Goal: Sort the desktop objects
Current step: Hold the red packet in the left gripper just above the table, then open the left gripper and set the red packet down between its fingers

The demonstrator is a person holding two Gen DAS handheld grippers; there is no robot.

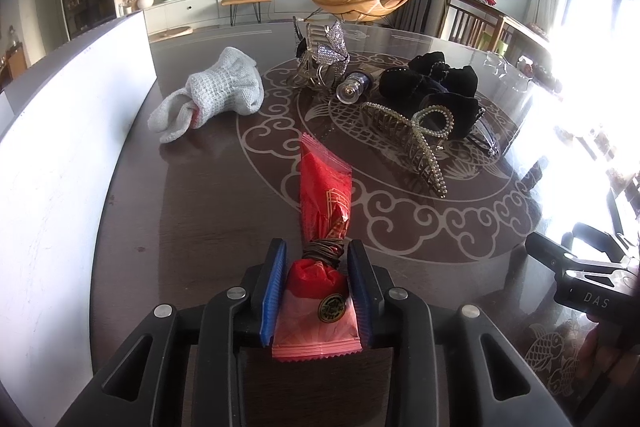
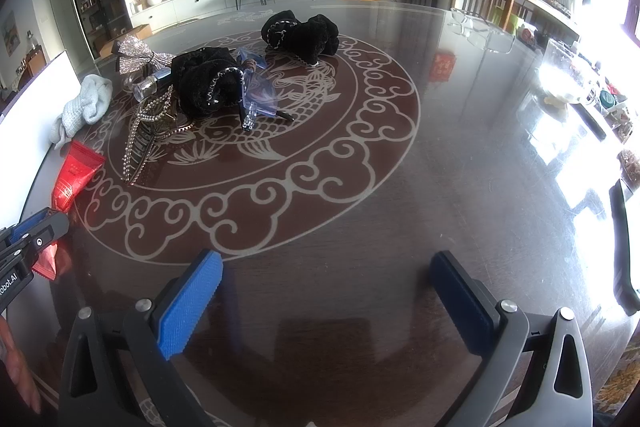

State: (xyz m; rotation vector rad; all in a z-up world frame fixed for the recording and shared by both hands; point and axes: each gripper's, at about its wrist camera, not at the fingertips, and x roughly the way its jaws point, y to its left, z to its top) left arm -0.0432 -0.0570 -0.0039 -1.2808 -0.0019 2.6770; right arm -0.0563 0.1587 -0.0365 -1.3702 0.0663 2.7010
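Red snack packet [image 1: 326, 195] lying on the dark counter [image 1: 200, 219] near its left side, bound at the waist by a coil of brown bands [image 1: 323, 251]. Its long axis runs along the line of the left gripper [image 1: 317, 291], the crimped near end between the blue pads [image 1: 273, 291] and the far end pointing toward the grey knitted pouch [image 1: 218, 87] and the heap of hair accessories. The jaws stand a little apart on either side of the packet; a sliver of gap shows at each pad, so the grip reads as released, not clenched. The right gripper [image 2: 326, 303] hovers spread wide and empty over bare counter. Beyond lie a pearl claw clip [image 1: 412, 143], black scrunchies [image 1: 436, 83], a small glass bottle [image 1: 354, 87] and a rhinestone bow clip [image 1: 332, 47]. Step in hand, by judgement: setting the packet down at its sorted place. The next move calls for backing the left gripper straight off along the packet's axis without dragging it
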